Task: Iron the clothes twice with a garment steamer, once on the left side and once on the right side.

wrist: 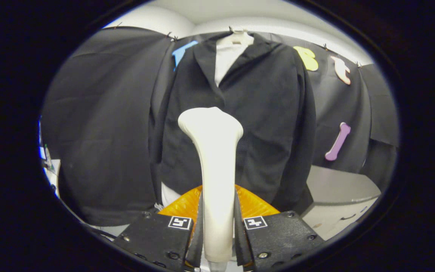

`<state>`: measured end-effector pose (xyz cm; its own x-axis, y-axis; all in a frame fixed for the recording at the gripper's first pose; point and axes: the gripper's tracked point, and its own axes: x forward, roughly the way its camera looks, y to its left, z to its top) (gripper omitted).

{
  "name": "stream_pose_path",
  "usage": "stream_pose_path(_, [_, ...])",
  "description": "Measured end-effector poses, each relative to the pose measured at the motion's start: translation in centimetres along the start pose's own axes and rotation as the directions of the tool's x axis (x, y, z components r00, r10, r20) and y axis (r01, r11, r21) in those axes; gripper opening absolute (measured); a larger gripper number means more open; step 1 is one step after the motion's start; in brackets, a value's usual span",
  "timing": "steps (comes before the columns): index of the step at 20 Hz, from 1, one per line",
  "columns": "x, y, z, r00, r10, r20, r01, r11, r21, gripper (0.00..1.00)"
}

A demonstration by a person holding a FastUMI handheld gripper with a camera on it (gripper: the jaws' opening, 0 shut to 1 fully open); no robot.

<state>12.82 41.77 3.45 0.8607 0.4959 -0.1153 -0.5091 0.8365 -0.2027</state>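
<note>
Two fingers of the gripper [217,230] press on the handle of the steamer [213,162], one from each side, so the jaws are pinching it and not spread. The steamer stands upright between them, and its wide head rises above the fingers toward the jacket [240,124]. The head seems near the cloth, about at the middle front, but I cannot tell if it touches.

The jacket is dark and hangs on a pale hanger [240,37] in front of the booth wall, with a white shirt [227,60] showing at the collar. Under the jacket hem something orange [255,206] is just ahead of the fingers; I cannot say what it is. To the right, beyond the jacket, stands a grey cabinet [338,196].

I judge that neither side pass looks finished, because the head points at the centre and not at the left or right panel.

Some risks from here: the handle is smooth and tapered, so it may slip or turn in the jaws when the head drags on the cloth. The jacket hangs free, so a hard push may swing it away or pull it off the hanger. A pass too close to the centre may miss one side.
</note>
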Motion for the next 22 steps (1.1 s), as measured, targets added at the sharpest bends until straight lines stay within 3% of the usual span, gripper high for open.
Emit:
stream_pose_path(6, [1.3, 2.4, 12.3, 0.961, 0.014, 0.276, -0.013, 1.000, -0.005, 0.37])
stream_pose_path(10, [3.2, 3.1, 18.6, 0.924, 0.013, 0.382, -0.021, 1.000, 0.015, 0.37])
stream_pose_path(16, [5.1, 3.8, 25.6, 0.884, -0.004, 0.467, -0.017, 0.999, 0.042, 0.37])
stream_pose_path(22, [5.6, 5.3, 31.5, 0.845, -0.024, 0.533, 0.030, 1.000, -0.003, 0.37])
